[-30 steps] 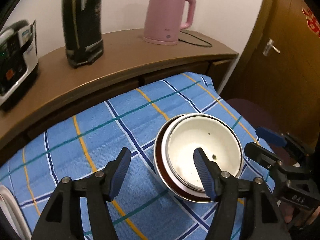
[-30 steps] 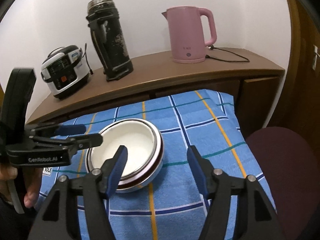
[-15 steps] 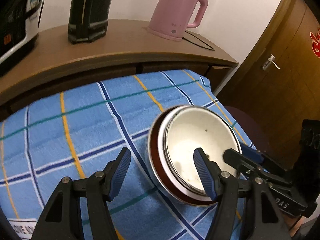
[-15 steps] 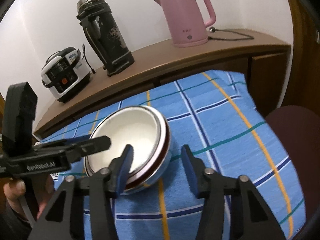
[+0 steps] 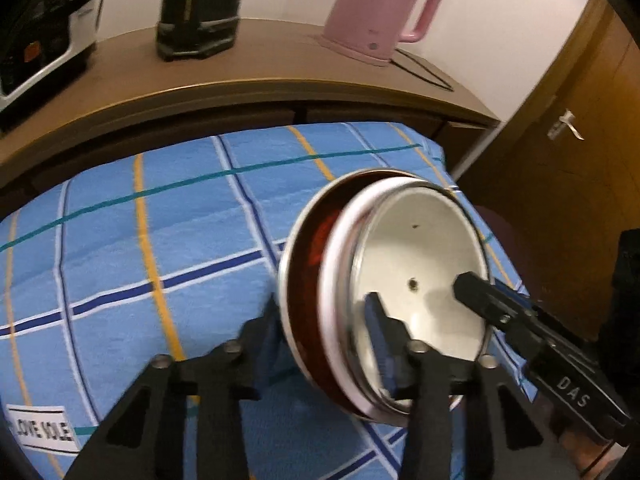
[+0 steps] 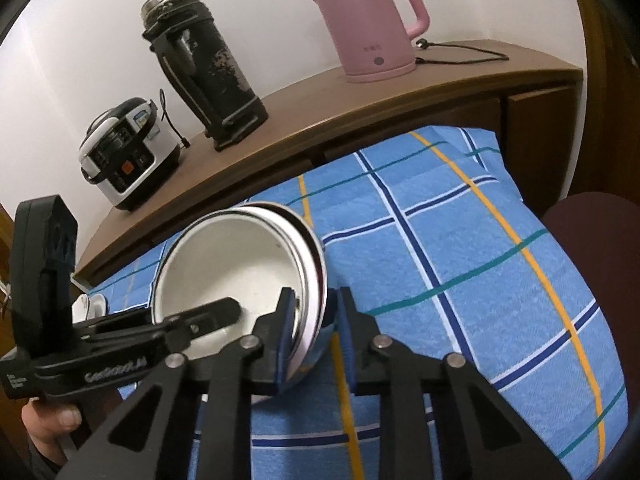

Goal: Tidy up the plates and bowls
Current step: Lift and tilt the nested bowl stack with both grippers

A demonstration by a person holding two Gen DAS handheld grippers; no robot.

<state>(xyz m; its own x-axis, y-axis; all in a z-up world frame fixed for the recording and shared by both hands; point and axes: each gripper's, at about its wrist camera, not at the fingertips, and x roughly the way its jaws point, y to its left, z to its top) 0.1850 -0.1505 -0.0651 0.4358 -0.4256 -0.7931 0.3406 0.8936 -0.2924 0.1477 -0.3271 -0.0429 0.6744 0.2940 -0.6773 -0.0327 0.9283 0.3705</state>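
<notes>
Two bowls sit nested on the cloth [image 5: 120, 240], a white one [image 5: 420, 264] inside a red-brown one [image 5: 308, 248], and I have a gripper on each side of them. My left gripper [image 5: 324, 340] is closing across both near rims, one finger outside the brown wall and one inside the white bowl; my right gripper [image 6: 312, 332] is closing on the opposite rim the same way, and its pads look nearly against the walls. I judge the main risk is uneven pull: the stack looks tipped, the rims are thin, smooth and glazed-looking with a metal-bright edge, and a pad could slide off the curve. If only the outer wall is pinched, the white bowl might rattle loose or slip out. The cloth is soft, woven and checked in blue, so it may give or drag under the base. The kettle [image 6: 372, 24] on the wooden shelf stands well apart.
</notes>
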